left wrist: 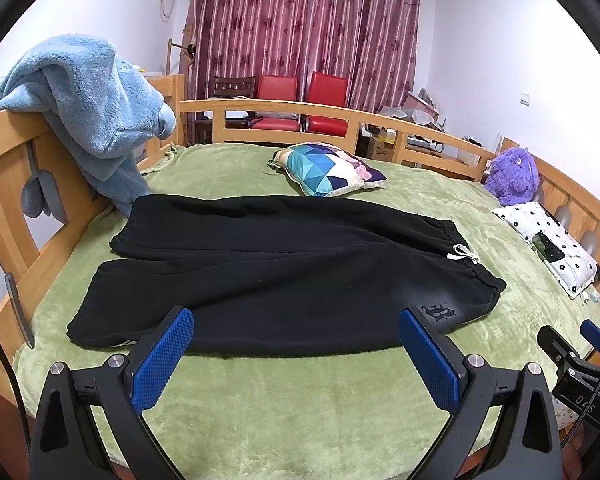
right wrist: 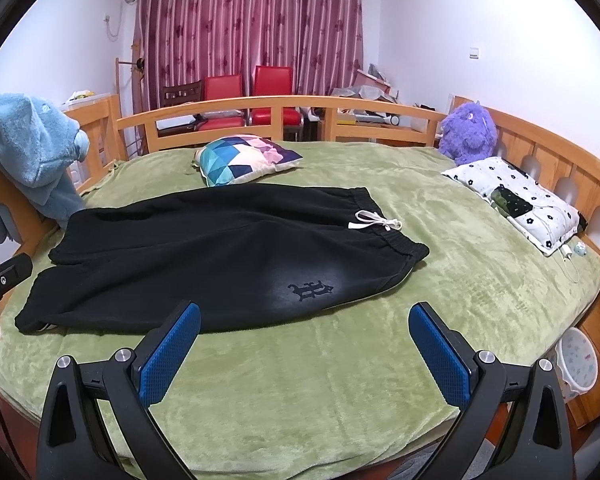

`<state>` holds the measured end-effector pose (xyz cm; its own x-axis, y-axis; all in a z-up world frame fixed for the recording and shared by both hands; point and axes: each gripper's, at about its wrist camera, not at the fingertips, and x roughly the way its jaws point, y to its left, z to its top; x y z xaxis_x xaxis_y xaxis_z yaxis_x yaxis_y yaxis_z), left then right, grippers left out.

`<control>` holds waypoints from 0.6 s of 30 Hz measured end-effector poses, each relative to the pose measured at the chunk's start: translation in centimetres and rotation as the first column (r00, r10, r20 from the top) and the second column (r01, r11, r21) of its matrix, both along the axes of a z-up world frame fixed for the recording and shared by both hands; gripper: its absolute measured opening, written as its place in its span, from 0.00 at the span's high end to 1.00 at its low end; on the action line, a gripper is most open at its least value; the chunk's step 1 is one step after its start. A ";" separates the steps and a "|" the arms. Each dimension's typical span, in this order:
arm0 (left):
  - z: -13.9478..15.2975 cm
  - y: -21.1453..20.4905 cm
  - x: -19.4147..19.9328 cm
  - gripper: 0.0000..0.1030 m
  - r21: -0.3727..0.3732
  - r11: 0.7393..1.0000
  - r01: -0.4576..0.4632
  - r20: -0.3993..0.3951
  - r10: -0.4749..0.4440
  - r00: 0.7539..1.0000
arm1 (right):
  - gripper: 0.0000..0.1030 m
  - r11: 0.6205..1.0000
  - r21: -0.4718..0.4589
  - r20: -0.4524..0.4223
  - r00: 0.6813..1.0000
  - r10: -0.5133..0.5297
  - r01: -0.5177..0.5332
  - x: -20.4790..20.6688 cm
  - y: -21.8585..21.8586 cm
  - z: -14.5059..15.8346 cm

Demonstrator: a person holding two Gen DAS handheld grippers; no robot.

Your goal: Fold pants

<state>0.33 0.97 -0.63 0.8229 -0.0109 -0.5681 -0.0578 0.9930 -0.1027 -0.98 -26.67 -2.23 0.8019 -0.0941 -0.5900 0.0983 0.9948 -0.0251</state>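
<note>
While both claws are held wide apart and empty above the near edge, the black pants (left wrist: pixel 276 268) are seen spread flat on the green blanket (left wrist: pixel 300 400) of the bed.

The long axis of the pants is laid across the bed from side to side: the waistband with its white drawstring (left wrist: pixel 465 255) is pointed right, the two leg cuffs left, toward the blue robe (left wrist: pixel 88 112) draped on the wooden bed rail (left wrist: pixel 4 168). The left gripper (left wrist: pixel 296 354) is held near the front hem of the near leg, the right gripper (right wrist: pixel 304 354) nearer the printed emblem (right wrist: pixel 310 290) at the hip. A patterned cushion (left wrist: pixel 328 168) is seen beyond the pants. A white bucket (right wrist: pixel 578 364) beside the bed is shown only in the right view, while part of the other gripper is caught at the edge of each view.
</note>
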 end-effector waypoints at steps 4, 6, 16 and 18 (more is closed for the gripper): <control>0.1 0.1 0.0 0.00 -0.002 1.000 0.003 0.012 -0.003 1.000 | 0.01 1.000 -0.002 0.005 1.000 -0.005 0.005 -0.1 0.0 0.0; 0.1 -0.1 -0.1 0.00 0.008 1.000 -0.007 0.017 0.006 1.000 | 0.01 1.000 -0.007 0.003 1.000 -0.006 0.006 0.0 0.0 0.0; -0.5 0.4 0.5 0.00 0.000 1.000 -0.006 0.016 0.006 1.000 | 0.01 1.000 -0.013 0.022 1.000 -0.011 0.011 0.2 0.1 0.0; -1.0 0.7 1.1 0.00 -0.026 1.000 0.004 0.004 -0.004 1.000 | 0.01 1.000 -0.020 0.032 0.999 -0.014 0.015 0.3 0.2 -0.2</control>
<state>1.42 1.68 -1.60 0.8252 -0.0286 -0.5642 -0.0537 0.9902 -0.1288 -0.64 -26.48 -2.46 0.8187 -0.1171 -0.5621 0.1135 0.9927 -0.0415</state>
